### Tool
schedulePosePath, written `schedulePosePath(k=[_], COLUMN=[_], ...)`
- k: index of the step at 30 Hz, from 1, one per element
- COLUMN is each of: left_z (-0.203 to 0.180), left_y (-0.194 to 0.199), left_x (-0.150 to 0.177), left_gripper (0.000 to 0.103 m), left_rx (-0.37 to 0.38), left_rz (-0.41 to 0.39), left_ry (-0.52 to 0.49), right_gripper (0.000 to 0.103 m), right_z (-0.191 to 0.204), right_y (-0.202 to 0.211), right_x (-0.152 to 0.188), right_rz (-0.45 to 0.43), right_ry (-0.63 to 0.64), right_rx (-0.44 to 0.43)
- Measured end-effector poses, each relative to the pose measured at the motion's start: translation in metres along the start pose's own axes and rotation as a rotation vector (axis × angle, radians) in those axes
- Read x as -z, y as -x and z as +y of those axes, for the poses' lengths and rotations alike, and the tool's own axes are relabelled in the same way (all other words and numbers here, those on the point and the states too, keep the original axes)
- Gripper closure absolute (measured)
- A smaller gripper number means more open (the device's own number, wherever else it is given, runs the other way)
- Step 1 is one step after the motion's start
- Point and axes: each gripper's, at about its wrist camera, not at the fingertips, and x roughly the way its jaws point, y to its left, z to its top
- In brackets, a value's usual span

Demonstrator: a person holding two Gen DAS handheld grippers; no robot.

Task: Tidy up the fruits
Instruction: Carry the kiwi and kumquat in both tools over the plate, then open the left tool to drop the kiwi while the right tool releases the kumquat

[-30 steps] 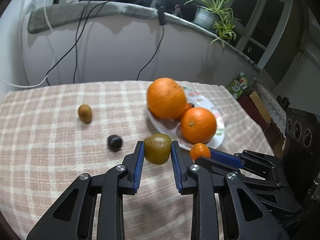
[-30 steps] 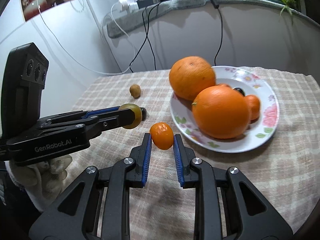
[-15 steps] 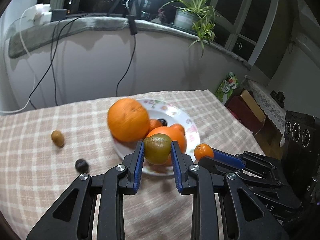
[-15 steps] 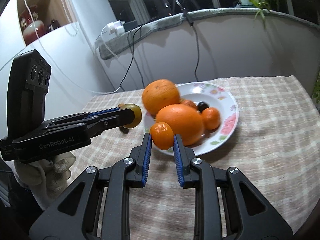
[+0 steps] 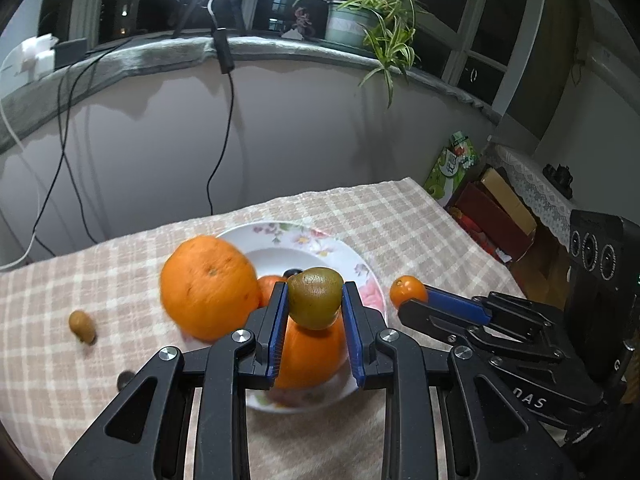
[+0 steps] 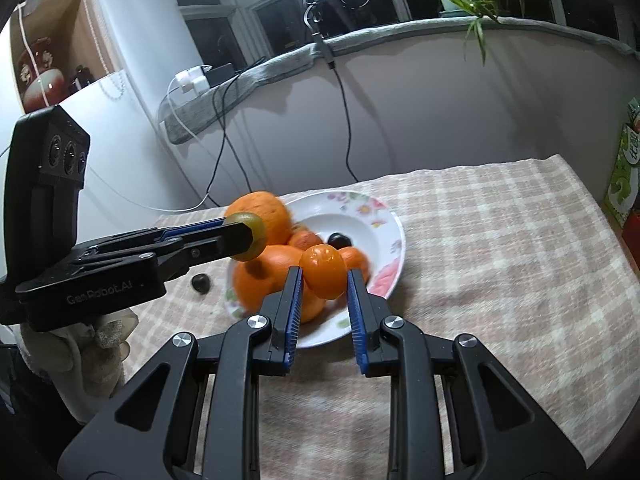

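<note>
Your left gripper (image 5: 314, 300) is clamped on a green-brown kiwi (image 5: 315, 297), right gripper (image 6: 323, 276) pinching a small orange (image 6: 323, 271), both over the floral plate (image 6: 386, 216) w/ the big oranges (image 5: 210, 286). Dark blob (image 6: 339, 239) in there, prob a plum. One brownish fruit (image 5: 82, 326) left on the checked cloth (image 6: 500, 248).

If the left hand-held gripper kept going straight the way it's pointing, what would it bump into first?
Probably the pile on the flowered plate. The left hand-held gripper, shut on a greenish kiwi, points down at the orange directly beyond it, though depth is hard to judge.

Green-brown kiwi (image 5: 315, 297) and small orange kumquat (image 6: 323, 271) held above the fruit-laden plate (image 6: 390, 224).
</note>
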Motion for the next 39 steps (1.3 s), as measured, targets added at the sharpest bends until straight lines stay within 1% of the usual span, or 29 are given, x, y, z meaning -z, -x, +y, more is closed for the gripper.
schedulePosePath(k=[7,14,27,33,35,37,39], left_z=[-0.009,-0.007,-0.003,0.002,0.003,0.002,0.003], left_y=[-0.019,-0.035,-0.040,-0.040,-0.039,-0.038,-0.036], left_x=[-0.014,-0.022,-0.028,-0.028,-0.027,-0.027,-0.028], left_gripper=[0.078,0.078,0.077,0.077,0.076,0.065,0.062], left_rx=[-0.025,-0.040,-0.053,-0.060,-0.061,-0.064,-0.063], left_rz=[0.017,0.033,0.035,0.039,0.039,0.035,0.029], left_ry=[-0.033,-0.032,-0.039,-0.026,-0.023,-0.023,-0.022], right_gripper=[0.080,0.080,0.080,0.079,0.079,0.078,0.067], right_z=[-0.017,-0.023,-0.023,-0.023,-0.023,-0.022,-0.021], right_y=[-0.019,-0.036,-0.057,-0.057,-0.057,-0.057,-0.056], right_x=[-0.013,-0.021,-0.025,-0.026,-0.027,-0.026,-0.027], right_rz=[0.013,0.030,0.072,0.068,0.070,0.071,0.067], right_ry=[-0.004,0.007,0.016,0.015,0.015,0.019,0.020], right_rx=[0.012,0.014,0.001,0.013,0.011,0.015,0.019])
